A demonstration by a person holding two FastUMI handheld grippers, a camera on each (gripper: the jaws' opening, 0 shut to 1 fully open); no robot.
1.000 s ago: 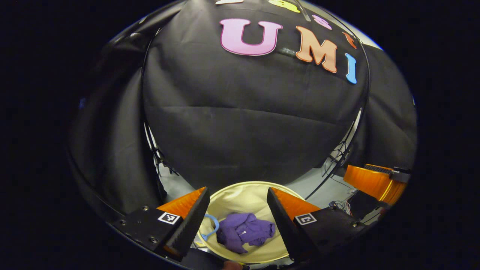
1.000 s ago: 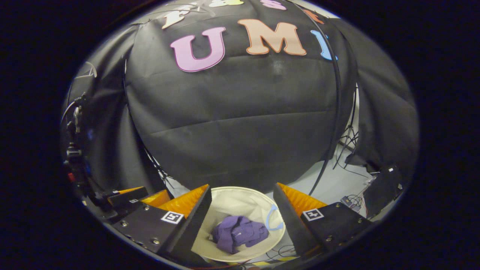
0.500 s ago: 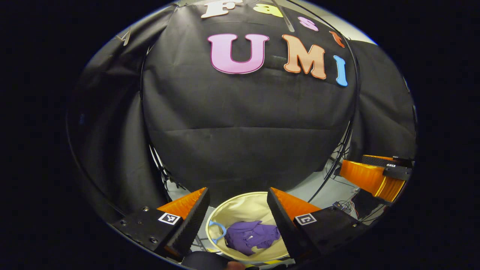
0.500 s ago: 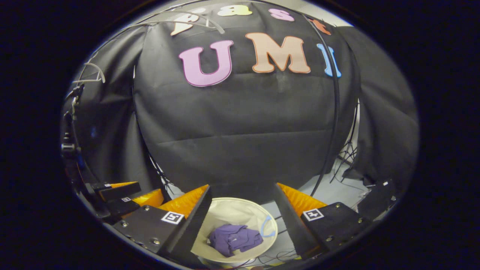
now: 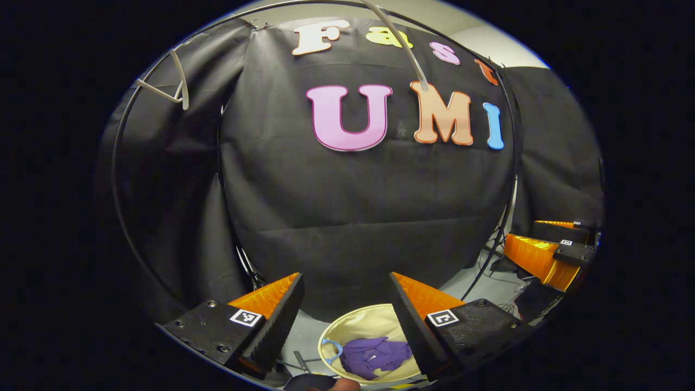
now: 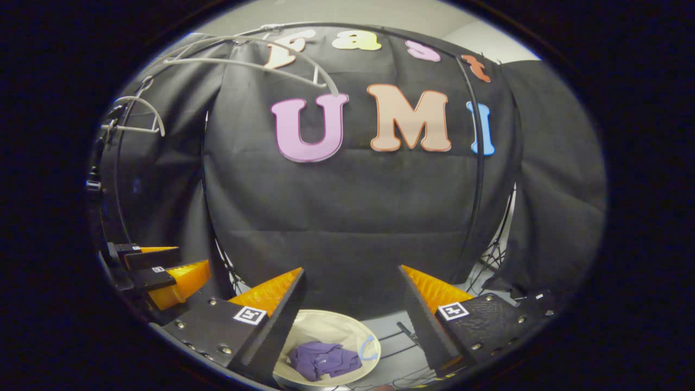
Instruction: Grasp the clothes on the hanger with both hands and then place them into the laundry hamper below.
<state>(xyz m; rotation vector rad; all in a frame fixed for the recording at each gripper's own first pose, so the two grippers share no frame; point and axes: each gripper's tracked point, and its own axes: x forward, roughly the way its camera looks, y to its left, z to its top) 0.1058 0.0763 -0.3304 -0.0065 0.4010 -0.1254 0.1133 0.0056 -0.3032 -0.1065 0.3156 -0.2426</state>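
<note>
purple clothes point(image 5: 376, 355) lie in the hamper point(image 5: 347, 331); left gripper point(image 5: 344, 320) and right gripper point(image 6: 352, 320) released, hanger point(image 6: 255, 60) bare.

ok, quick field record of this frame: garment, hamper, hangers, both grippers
garment: purple clothes crumpled inside the hamper
hamper: round cream laundry hamper, on the floor below both grippers, with a blue loop at its rim
hangers: bare white hangers up on the rail, nothing on them
left gripper: open, holding nothing, above the hamper
right gripper: open, holding nothing, above the hamper
task state: clothes in the hamper
</note>
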